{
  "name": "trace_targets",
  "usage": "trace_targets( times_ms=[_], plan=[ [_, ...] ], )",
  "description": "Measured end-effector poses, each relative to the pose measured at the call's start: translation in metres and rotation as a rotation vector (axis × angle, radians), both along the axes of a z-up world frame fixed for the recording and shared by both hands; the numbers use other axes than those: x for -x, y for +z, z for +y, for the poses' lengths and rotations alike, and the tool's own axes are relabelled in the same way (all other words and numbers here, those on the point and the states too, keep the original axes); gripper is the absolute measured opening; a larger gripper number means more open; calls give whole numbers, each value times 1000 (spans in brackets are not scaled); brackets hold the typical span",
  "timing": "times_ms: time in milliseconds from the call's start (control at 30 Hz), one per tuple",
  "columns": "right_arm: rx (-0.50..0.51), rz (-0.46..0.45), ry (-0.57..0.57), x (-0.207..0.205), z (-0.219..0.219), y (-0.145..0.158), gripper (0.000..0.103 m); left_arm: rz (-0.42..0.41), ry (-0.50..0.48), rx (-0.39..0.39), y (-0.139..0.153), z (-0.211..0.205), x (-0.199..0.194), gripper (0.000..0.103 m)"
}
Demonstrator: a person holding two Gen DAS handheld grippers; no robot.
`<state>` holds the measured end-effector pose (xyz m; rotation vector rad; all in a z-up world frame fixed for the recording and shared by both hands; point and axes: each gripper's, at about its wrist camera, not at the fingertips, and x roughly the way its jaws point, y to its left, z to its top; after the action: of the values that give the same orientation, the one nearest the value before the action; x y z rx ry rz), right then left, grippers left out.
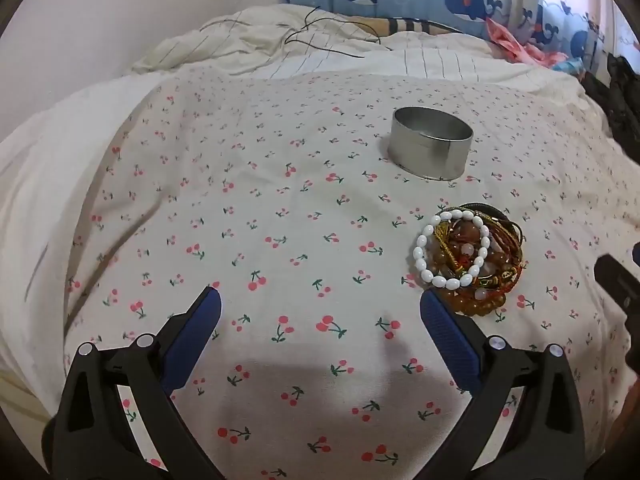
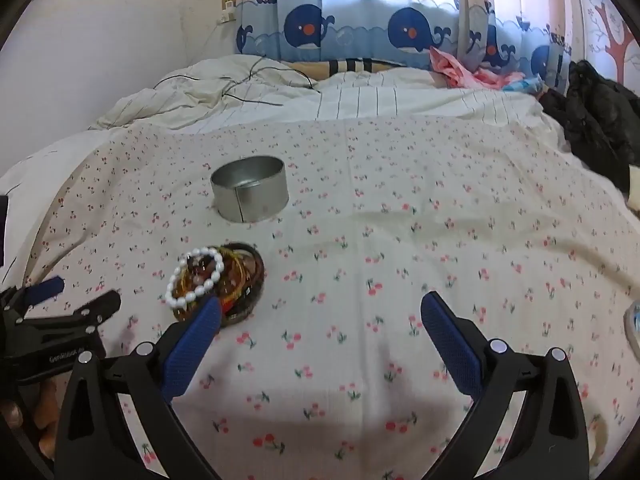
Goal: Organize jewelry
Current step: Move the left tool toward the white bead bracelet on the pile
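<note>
A pile of bracelets [image 1: 472, 258] lies on the cherry-print bedsheet [image 1: 280, 220], with a white bead bracelet [image 1: 425, 258] on top of amber and brown ones. It also shows in the right wrist view [image 2: 224, 280]. An open round metal tin [image 1: 431, 148] stands behind the pile, also in the right wrist view [image 2: 250, 188]. My left gripper [image 1: 320, 300] is open and empty, its right finger just in front of the pile. My right gripper [image 2: 320, 308] is open and empty, its left finger touching the pile's near edge.
A rumpled striped duvet [image 2: 360, 96] with a black cable [image 1: 320, 36] lies at the back. Whale-print curtains [image 2: 360, 28] hang behind. Dark clothing [image 2: 600, 112] sits at the bed's right edge. The other gripper [image 2: 60, 320] shows at the left of the right wrist view.
</note>
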<state>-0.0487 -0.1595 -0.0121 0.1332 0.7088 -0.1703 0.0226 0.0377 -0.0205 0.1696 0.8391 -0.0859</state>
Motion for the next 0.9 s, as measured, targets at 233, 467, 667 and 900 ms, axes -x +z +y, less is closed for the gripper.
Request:
trace_targets(
  times_ms=[233, 467, 667, 900],
  plan=[
    [-7, 60, -21, 0, -7, -14, 96, -10, -47, -42, 0, -11, 2, 96],
    [-16, 217, -14, -15, 2, -55, 96, 35, -109, 14, -9, -6, -13, 96],
    [-6, 204, -36, -9, 6, -65, 96, 50, -166, 50, -13, -5, -26, 96],
    [59, 111, 51, -14, 11, -24, 96, 68, -255, 124, -10, -15, -44, 96]
  ],
)
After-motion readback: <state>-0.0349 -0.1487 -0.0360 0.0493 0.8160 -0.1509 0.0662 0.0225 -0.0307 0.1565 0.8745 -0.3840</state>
